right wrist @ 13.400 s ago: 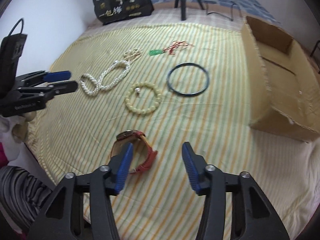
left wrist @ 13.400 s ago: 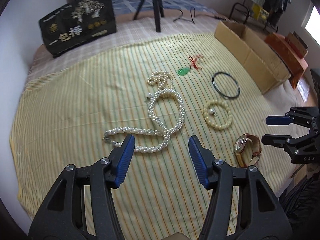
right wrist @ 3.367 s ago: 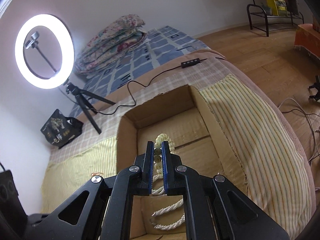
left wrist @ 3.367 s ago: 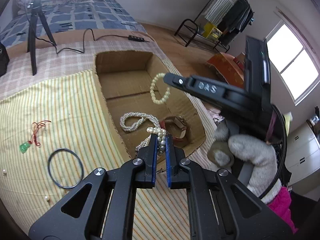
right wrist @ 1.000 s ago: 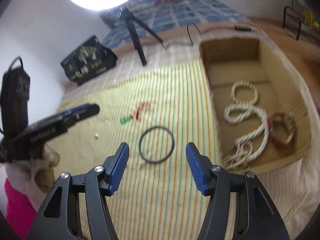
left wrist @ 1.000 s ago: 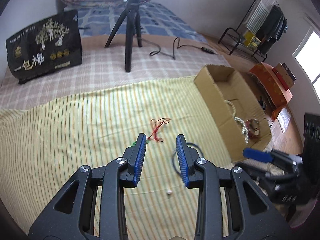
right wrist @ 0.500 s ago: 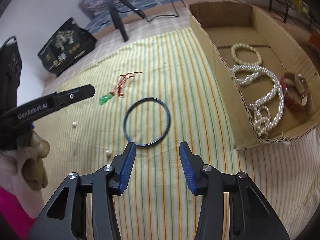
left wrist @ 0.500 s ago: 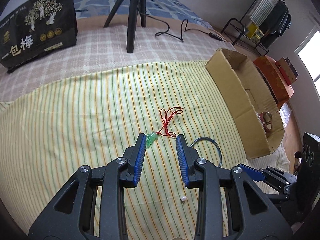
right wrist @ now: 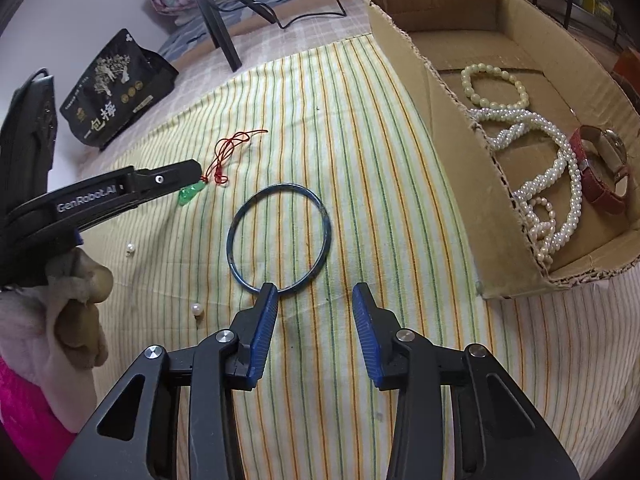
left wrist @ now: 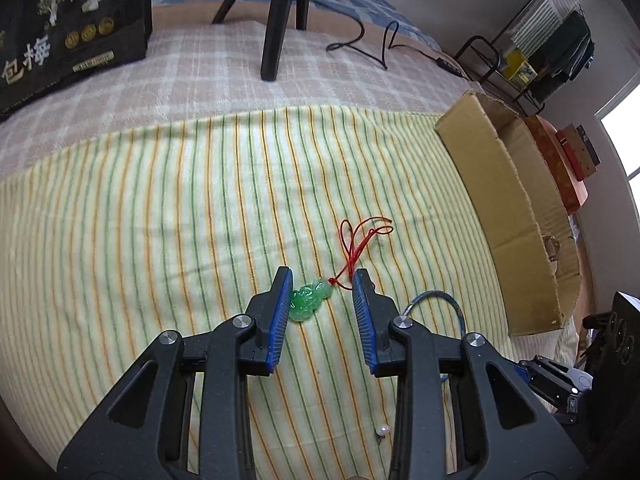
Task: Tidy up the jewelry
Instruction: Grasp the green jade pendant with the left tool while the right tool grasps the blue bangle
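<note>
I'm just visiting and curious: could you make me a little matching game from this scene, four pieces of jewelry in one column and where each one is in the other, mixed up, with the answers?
Things
1. green pendant
2. blue bangle
3. red-strap watch
4. loose pearl

Places
A. in the cardboard box, beside the pearl necklace
B. between the open fingers of the left gripper
C. flat on the striped cloth, just ahead of the open right gripper
D. alone on the cloth, left of the right gripper

Pairs: 1-B, 2-C, 3-A, 4-D
</note>
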The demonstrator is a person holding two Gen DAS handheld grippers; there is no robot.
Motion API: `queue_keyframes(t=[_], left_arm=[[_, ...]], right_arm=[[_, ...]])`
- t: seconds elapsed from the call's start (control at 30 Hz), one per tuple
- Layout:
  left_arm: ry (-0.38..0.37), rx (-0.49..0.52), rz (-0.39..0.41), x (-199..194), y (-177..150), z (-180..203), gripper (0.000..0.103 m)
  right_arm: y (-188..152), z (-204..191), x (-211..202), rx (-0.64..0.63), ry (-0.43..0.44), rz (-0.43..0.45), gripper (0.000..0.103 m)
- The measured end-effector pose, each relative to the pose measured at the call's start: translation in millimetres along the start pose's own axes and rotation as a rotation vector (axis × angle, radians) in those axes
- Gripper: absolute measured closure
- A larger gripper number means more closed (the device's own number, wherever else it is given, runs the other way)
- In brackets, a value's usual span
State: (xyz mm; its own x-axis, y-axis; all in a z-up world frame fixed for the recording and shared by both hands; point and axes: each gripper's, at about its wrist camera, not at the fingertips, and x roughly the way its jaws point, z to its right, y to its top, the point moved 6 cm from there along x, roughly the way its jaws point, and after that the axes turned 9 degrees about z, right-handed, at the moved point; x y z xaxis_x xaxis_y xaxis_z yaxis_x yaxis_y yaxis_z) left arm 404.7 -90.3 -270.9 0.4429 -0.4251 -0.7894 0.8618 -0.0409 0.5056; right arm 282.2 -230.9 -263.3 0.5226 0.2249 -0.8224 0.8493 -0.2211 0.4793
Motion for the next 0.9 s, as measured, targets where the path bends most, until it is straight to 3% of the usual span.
queue_keyframes(t=[0.2, 0.37, 0.47, 0.6, 0.9], left_arm=[[0.013, 0.038, -0.02, 5, -6, 3, 0.073], [0.079, 0.15, -0.017, 7, -12, 16, 0.073], [0.118, 0.184, -0.01, 8, -14, 17, 0.078], [0.135, 0.172, 0.003, 11, -14, 14, 0.089], [0.125, 0.133, 0.017, 6, -11, 9, 0.089]], right_arm=[[4, -1, 5, -0.002, -0.007, 0.004, 0.066], [6, -2, 9, -0.011, -0.023, 0.016, 0.069], [9, -5, 13, -0.05, -0.051, 0.034, 0.073], [12, -9, 20, -0.122, -0.093, 0.061, 0.079], [16, -12, 21, -0.189, -0.09, 0.093, 0.099]])
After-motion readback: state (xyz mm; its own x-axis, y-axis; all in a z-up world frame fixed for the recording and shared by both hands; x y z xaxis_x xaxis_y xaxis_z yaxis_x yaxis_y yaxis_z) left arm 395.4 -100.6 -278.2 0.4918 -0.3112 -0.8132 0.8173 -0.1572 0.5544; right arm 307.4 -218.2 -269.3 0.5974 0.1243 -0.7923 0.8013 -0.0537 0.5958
